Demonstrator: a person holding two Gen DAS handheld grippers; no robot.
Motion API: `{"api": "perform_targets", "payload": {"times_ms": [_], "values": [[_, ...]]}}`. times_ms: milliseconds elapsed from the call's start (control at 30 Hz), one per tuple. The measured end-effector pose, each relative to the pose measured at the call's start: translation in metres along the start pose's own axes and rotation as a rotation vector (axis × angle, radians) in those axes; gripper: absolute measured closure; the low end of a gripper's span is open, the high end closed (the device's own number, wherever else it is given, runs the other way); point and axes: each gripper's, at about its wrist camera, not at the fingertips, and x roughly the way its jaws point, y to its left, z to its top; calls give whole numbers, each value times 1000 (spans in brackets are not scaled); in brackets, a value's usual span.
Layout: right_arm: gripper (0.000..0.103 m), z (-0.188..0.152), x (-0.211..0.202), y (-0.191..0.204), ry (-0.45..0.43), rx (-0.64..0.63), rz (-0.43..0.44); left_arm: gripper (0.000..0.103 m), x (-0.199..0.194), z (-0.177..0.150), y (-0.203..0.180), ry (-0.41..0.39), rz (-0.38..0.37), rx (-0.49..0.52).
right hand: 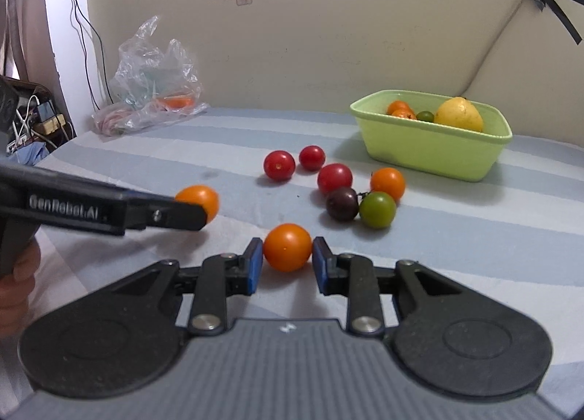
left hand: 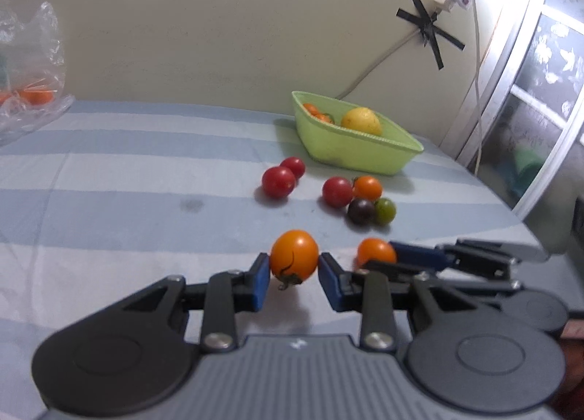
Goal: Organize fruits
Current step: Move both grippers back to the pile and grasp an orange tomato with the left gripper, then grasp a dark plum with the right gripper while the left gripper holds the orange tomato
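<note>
Your left gripper, bottom centre, pinches an orange tomato; your right gripper clamps another orange tomato, both lifted for carrying to the green basket upper right.

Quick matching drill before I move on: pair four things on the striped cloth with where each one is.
1. yellow lemon
2. green round tomato
3. left gripper
4. clear plastic bag

a. closed on an orange tomato
b. by the wall, far left in the right wrist view
c. inside the light green tub
d. loose, beside the dark purple tomato

Pairs: 1-c, 2-d, 3-a, 4-b
</note>
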Motion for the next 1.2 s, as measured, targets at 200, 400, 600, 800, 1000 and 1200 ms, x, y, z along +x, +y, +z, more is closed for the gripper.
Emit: {"api": "perform_targets", "payload": {"times_ms": [200, 400, 600, 800, 1000, 1200], "values": [[69, 0, -1, 4, -5, -21, -14, 68, 1, -4, 0, -6, 16, -1], [67, 4, -12, 2, -40, -14, -21, 64, -6, -3, -1, -25, 20, 4], [67, 21, -10, -15, -71, 42, -53, 63, -6, -7, -7, -31, 36, 23], [67, 31, 22, -11, -31, -102, -114, 65, 2, -10, -11, -29, 96, 49], [67, 33, 38, -4, 40, -364, -151, 72, 5, -11, -4, -21, 98, 44], [80, 23, 31, 9, 68, -559, -141, 73, 2, -12, -1, -24, 90, 45]]}}
